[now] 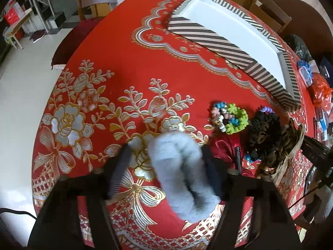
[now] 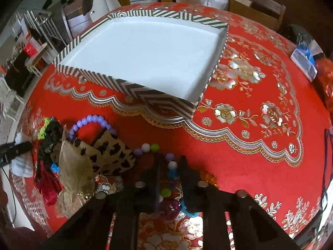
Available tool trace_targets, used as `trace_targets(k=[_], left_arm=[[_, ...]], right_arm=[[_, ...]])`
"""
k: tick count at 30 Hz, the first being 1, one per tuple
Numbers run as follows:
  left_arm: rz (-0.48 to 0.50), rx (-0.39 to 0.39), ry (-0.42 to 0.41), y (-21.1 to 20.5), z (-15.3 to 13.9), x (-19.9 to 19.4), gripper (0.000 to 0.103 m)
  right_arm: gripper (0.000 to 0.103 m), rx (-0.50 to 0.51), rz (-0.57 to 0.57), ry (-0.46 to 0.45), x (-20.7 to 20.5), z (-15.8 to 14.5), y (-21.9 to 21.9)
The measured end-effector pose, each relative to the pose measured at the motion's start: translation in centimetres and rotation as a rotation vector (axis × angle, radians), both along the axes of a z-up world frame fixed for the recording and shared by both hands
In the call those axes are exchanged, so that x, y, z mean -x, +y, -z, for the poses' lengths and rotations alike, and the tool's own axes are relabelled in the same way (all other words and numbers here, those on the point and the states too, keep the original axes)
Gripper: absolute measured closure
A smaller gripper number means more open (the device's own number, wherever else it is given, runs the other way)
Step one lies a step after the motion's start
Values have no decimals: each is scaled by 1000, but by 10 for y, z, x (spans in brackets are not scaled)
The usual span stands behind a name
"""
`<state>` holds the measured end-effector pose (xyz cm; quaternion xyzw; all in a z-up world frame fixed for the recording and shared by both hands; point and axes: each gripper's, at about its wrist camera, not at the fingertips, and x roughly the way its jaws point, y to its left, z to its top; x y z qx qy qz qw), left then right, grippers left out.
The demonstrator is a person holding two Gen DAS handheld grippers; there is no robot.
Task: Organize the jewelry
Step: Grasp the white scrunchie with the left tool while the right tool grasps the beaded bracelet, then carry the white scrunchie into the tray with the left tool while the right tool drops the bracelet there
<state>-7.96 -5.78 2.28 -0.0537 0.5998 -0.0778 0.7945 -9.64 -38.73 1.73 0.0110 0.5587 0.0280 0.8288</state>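
In the left wrist view my left gripper (image 1: 164, 160) stands wide open around a fluffy pale-blue scrunchie (image 1: 183, 175), which rests against the right finger; the left finger stands apart from it. Beyond lie a green and pastel bracelet cluster (image 1: 231, 117), a black scrunchie (image 1: 264, 133) and a red one (image 1: 224, 150). In the right wrist view my right gripper (image 2: 169, 166) has its jaws narrowly apart around a bracelet of coloured beads (image 2: 166, 191), seemingly pinched. A striped box with a white inside (image 2: 145, 56) stands behind; it also shows in the left wrist view (image 1: 233, 31).
A leopard-print bow (image 2: 108, 152), a purple bead bracelet (image 2: 91, 120) and a gauzy gold ribbon (image 2: 72, 166) lie left of my right gripper. A tissue pack (image 2: 303, 60) sits at the table's far right edge. Chairs stand behind the round red table (image 2: 239, 156).
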Motion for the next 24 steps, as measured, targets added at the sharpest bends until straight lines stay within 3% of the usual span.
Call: trace_targets(k=[2, 5, 17, 24], left_arm=[[21, 0, -3, -4, -1, -1, 71], [28, 4, -2, -4, -5, -2, 79], [116, 56, -155, -28, -76, -25, 79], [197, 41, -243, -61, -106, -69, 79]], right_arm=[[92, -9, 15, -23, 4, -6, -3], [92, -46, 46, -66, 15, -24, -12], [92, -70, 63, -258, 9, -115, -21], [92, -96, 49, -285, -39, -125, -10]])
